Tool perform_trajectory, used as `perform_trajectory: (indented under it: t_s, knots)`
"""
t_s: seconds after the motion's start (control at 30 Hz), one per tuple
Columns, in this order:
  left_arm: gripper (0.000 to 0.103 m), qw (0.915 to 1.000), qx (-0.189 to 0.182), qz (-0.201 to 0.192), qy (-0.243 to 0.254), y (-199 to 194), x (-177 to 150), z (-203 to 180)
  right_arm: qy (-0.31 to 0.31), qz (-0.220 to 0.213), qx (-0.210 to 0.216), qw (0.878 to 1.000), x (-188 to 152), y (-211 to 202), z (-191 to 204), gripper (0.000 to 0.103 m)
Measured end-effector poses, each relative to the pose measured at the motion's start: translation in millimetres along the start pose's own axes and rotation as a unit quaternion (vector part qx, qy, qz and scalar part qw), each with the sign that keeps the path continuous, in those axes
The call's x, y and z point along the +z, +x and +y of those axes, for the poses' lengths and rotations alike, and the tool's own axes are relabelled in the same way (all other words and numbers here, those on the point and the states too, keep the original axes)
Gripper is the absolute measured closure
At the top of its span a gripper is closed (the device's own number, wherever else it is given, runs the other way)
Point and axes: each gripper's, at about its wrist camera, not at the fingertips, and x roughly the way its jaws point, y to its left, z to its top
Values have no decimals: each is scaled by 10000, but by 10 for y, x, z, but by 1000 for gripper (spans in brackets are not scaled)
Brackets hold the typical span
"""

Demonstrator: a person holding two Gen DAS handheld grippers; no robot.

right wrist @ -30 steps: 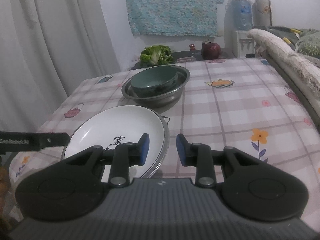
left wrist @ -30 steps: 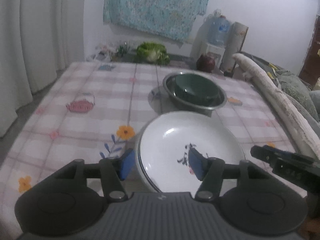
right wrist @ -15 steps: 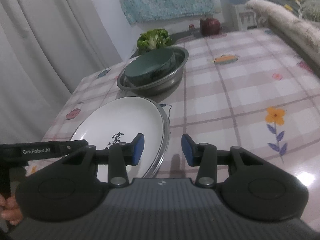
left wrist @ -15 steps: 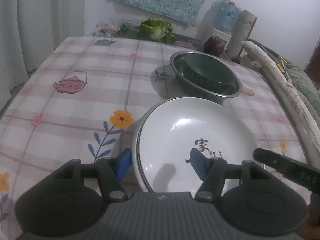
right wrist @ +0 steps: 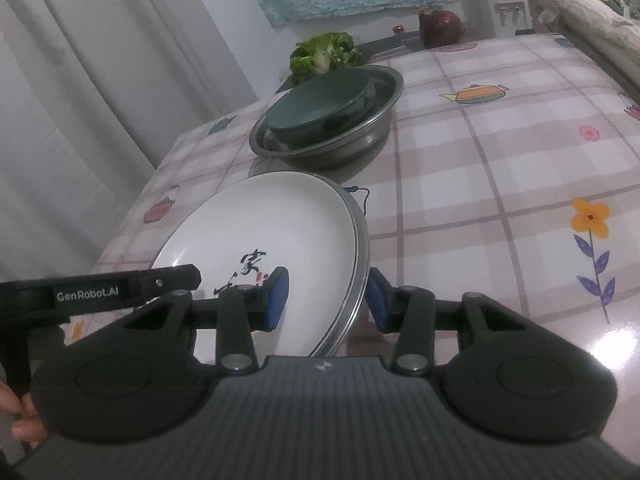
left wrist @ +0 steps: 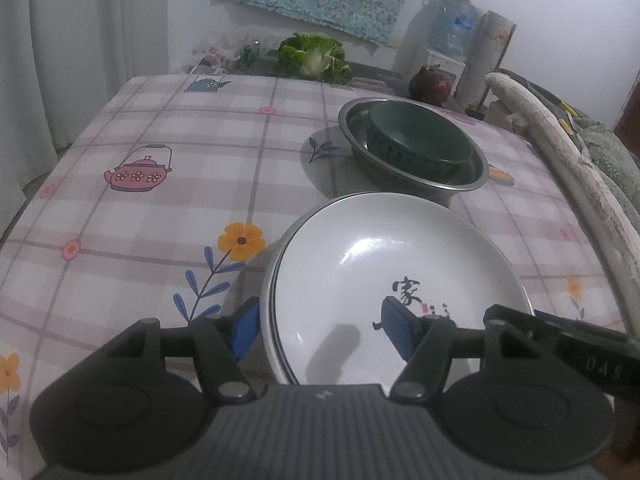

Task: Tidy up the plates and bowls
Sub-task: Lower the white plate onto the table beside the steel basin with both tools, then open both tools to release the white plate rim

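Both tools astride white plate (left wrist: 384, 264) rim, for a two-sided lift: left tool (left wrist: 320, 326) wide, right tool (right wrist: 326, 298) narrower, just opened, neither gripping. Green bowl (left wrist: 416, 142) nested in steel basin (left wrist: 474, 182).

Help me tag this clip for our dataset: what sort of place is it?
Most likely a lived-in home, a dining table in a multi-purpose room: a patterned tablecloth with a white plate and nested bowls, a water dispenser by the wall, and leafy greens on a side counter.
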Motion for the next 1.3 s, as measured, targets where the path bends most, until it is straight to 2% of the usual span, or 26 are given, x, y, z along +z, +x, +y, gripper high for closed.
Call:
perform_trajectory:
  t_s: [0.5,0.87,1.07,1.3]
  knots:
    - [37,9991,-189,114,362,-39,-109,-253,-300,60,-367,9989,-118,-223,-39,60]
    - [37,9966,-414,176,694,-84,-230,-502,-153,25,-506,9986,-256,-501,-202,60]
    - [34,9966,-435,196,679,-86,-248,-543,-61,-24,-477,9988,-308,-574,-252,60]
    - [28,9962,-317,168,798,-73,-264,-591,150,-100,-630,9978,-298,-602,-328,42]
